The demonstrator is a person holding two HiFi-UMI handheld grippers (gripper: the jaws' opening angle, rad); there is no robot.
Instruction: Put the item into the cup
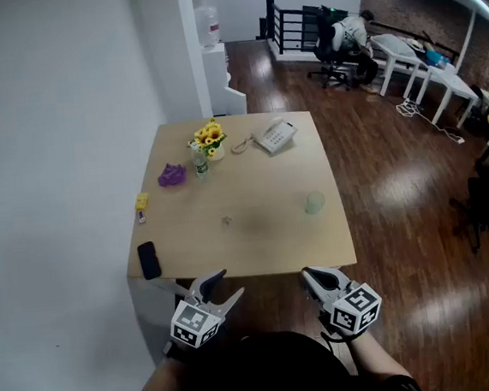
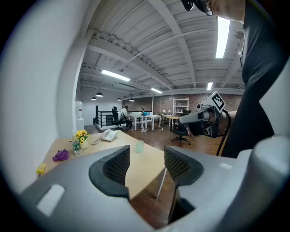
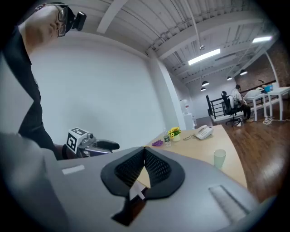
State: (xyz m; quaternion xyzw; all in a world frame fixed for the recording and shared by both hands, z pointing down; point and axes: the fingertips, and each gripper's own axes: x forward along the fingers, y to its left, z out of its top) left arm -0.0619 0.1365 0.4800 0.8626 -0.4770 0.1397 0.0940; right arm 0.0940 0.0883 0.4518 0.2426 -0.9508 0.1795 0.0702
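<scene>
A pale green translucent cup [image 1: 314, 202] stands near the right edge of the wooden table [image 1: 266, 240]; it also shows in the left gripper view [image 2: 139, 146] and the right gripper view [image 3: 219, 158]. A tiny item [image 1: 226, 221] lies near the table's middle, too small to identify. Both grippers hover below the table's near edge, apart from everything. My left gripper [image 1: 227, 285] [image 2: 147, 158] is open with nothing between its jaws. My right gripper [image 1: 311, 277] [image 3: 145, 156] is shut, its tips touching, with nothing held.
At the back of the table stand a flower pot [image 1: 210, 139], a small bottle [image 1: 199, 163], a purple wad [image 1: 171, 175] and a desk telephone [image 1: 275, 135]. A yellow object [image 1: 142, 202] and a black phone [image 1: 148, 260] lie at the left edge. A white wall runs along the left.
</scene>
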